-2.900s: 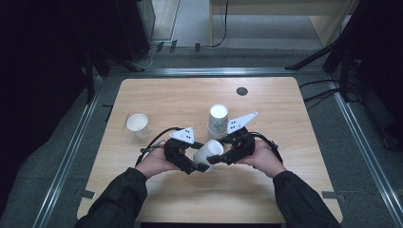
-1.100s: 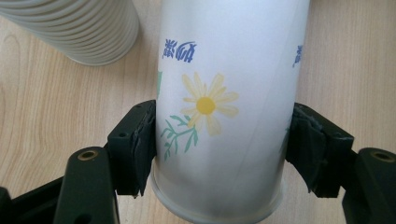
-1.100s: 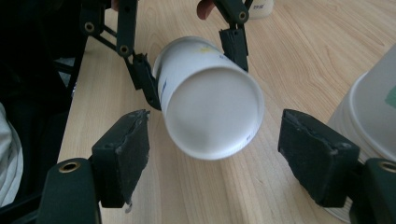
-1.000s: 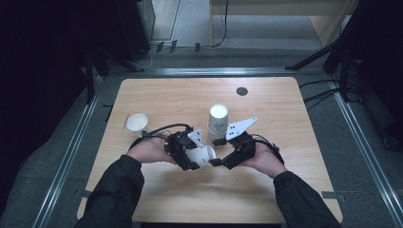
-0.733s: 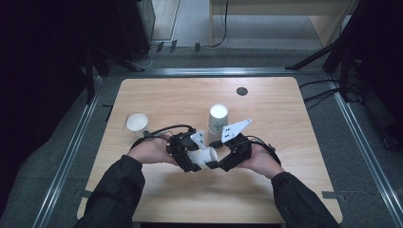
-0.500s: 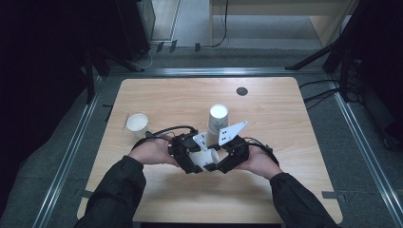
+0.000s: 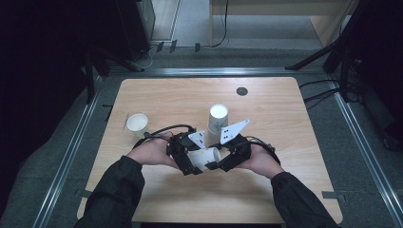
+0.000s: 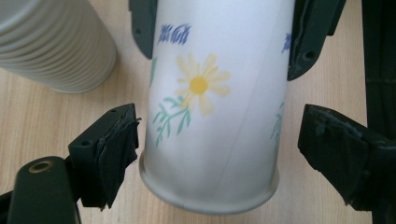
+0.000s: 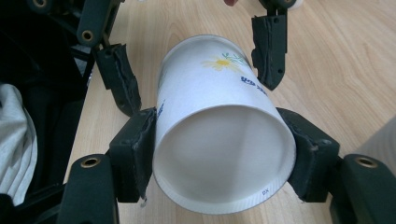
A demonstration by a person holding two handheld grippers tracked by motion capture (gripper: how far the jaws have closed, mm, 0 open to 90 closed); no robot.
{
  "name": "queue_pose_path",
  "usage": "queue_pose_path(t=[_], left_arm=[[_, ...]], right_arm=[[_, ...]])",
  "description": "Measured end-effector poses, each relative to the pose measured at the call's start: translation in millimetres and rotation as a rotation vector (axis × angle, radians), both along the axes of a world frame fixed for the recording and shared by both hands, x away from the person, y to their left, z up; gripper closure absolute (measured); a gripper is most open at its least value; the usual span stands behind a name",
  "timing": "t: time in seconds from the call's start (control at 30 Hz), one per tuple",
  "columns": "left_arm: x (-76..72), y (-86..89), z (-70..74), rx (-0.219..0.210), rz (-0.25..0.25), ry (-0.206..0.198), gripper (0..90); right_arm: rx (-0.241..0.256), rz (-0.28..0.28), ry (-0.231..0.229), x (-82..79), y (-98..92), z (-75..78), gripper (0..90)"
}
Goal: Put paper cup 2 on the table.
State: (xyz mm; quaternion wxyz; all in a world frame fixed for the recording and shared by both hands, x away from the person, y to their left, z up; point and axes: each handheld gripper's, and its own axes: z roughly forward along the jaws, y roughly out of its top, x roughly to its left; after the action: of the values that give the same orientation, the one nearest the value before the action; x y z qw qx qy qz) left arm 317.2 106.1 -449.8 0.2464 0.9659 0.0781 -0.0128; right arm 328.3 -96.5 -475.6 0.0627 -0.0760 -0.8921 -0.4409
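High view: both grippers meet near the front middle of the table (image 7: 285, 118), with a flowered paper cup (image 7: 205, 156) lying sideways between them. Right gripper (image 9: 223, 154) is clamped on the cup near its open mouth, pads pressing both sides of the wall. Left gripper (image 8: 219, 149) has its jaws apart around the cup's base end; left pad looks just touching or just off the rim, right pad clearly off it. So this reads as a hand-over, one side holding, the other side loose.

Also on the table: a ribbed cup stack (image 7: 217, 119) upside down just behind the grippers, and a lone upright cup (image 7: 137, 123) off to the left.

To do the step well: keep the right grip light, since thin paper wall near the mouth dents easily. Keep the cup level and clear of the ribbed stack. Whichever gripper takes over should sit square on the wall, not on the rolled rim, before the other lets go. Don't twist both ends against each other.
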Motion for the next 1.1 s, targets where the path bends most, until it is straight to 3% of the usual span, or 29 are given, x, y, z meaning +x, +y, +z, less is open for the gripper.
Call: queue_pose_path(t=[0.33, 0.53, 0.73, 0.83, 1.0, 1.1], left_arm=[[1.1, 14.5, -0.6, -0.123, 0.038, 0.03, 12.7], [-0.3, 23.6, -1.4, -0.206, 0.056, 0.021, 13.0], [-1.0, 31.1, -7.1, -0.273, 0.097, 0.054, 13.0], [-1.1, 32.8, -9.8, -0.316, 0.093, 0.078, 14.5], [-2.5, 30.8, -11.5, -0.371, 0.105, 0.069, 15.2], [-4.1, 28.9, -11.4, -0.381, 0.096, 0.057, 17.5]], right_arm=[[0.055, -0.013, 0.005, 1.2, -11.5, 8.4, 34.1], [0.092, -0.013, 0.009, 0.4, -16.0, 13.3, 34.1], [0.128, -0.013, 0.015, 0.3, -19.3, 17.7, 34.1], [0.135, -0.009, 0.018, 0.0, -19.1, 18.5, 34.1], [0.153, -0.006, 0.036, 0.2, -17.9, 19.1, 34.1], [0.153, -0.002, 0.041, 0.4, -17.1, 18.6, 34.1]])
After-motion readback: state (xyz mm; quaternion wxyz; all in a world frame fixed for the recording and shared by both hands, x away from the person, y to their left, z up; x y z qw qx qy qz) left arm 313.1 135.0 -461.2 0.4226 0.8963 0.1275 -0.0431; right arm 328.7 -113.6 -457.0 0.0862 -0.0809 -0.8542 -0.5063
